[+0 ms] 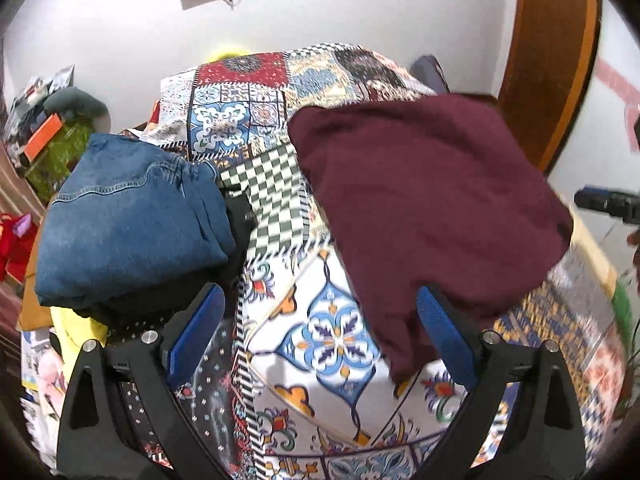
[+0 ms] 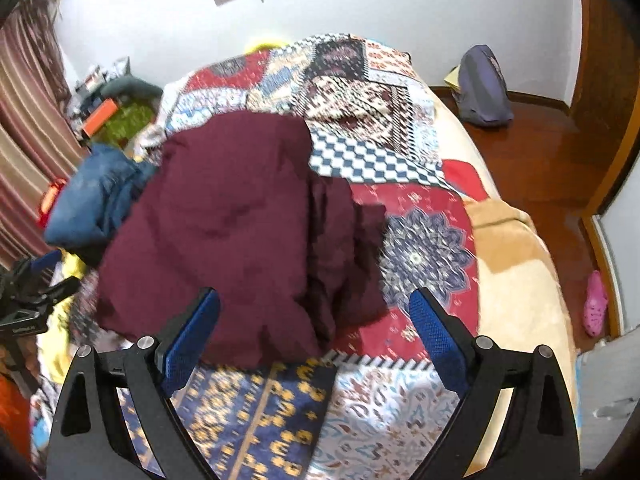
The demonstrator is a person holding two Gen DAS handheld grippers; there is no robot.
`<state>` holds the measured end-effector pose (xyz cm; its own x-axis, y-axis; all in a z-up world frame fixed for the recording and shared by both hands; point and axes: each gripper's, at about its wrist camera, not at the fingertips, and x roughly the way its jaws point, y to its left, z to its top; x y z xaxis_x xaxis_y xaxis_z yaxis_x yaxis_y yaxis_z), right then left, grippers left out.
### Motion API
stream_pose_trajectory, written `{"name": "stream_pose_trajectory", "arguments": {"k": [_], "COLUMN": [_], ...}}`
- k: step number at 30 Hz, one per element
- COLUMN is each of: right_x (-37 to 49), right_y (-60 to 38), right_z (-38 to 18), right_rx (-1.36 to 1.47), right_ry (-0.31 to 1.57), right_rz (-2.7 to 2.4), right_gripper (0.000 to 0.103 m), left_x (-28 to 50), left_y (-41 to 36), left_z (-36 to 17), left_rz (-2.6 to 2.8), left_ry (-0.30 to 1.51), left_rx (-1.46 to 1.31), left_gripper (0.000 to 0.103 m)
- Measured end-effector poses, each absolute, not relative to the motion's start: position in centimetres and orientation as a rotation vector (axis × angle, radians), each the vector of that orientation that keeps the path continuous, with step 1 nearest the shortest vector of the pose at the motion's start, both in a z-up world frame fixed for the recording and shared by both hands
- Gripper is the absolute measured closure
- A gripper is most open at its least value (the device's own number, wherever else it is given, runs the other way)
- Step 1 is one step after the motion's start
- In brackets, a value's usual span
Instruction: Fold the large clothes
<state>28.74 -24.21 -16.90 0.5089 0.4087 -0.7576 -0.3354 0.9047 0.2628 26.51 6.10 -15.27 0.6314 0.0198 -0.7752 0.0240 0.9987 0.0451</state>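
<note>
A maroon garment lies folded into a rough square on the patterned bedspread. In the right wrist view the same maroon garment sits just ahead of my right gripper, whose blue pads stand wide apart with only the garment's near edge showing between them, untouched. My left gripper is also open. Its right pad is close beside the garment's near left corner, and nothing is gripped. Folded blue jeans rest on a stack at the left.
Under the jeans are dark and yellow clothes. The bed's beige edge drops to a wooden floor with a grey bag and a pink shoe. Clutter lies by the far left wall.
</note>
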Motion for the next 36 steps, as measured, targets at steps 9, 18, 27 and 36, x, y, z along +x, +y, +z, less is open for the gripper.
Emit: {"name": "stream_pose_trajectory", "arguments": {"k": [9, 18, 27, 36], "right_x": [32.5, 37.0, 40.3, 40.3], "right_y": [-22.6, -24.1, -23.9, -23.7], "right_z": [-19.3, -24.7, -27.7, -27.3], "right_rx": [0.185, 0.322, 0.453, 0.484], "right_ry": [1.009, 1.146, 1.220, 1.222], "right_rz": [0.504, 0.618, 0.744, 0.746], "right_gripper": [0.009, 0.000, 0.000, 0.000], "left_x": [33.0, 37.4, 40.7, 41.1], "left_y": [9.1, 9.2, 8.7, 7.2], "left_z": [-17.7, -22.7, -25.6, -25.5], "left_rz": [-0.098, -0.248, -0.335, -0.379], "left_ry": [0.980, 1.079, 1.142, 1.128], "left_rx": [-0.291, -0.512, -0.637, -0.636], "left_gripper": [0.006, 0.006, 0.002, 0.015]}}
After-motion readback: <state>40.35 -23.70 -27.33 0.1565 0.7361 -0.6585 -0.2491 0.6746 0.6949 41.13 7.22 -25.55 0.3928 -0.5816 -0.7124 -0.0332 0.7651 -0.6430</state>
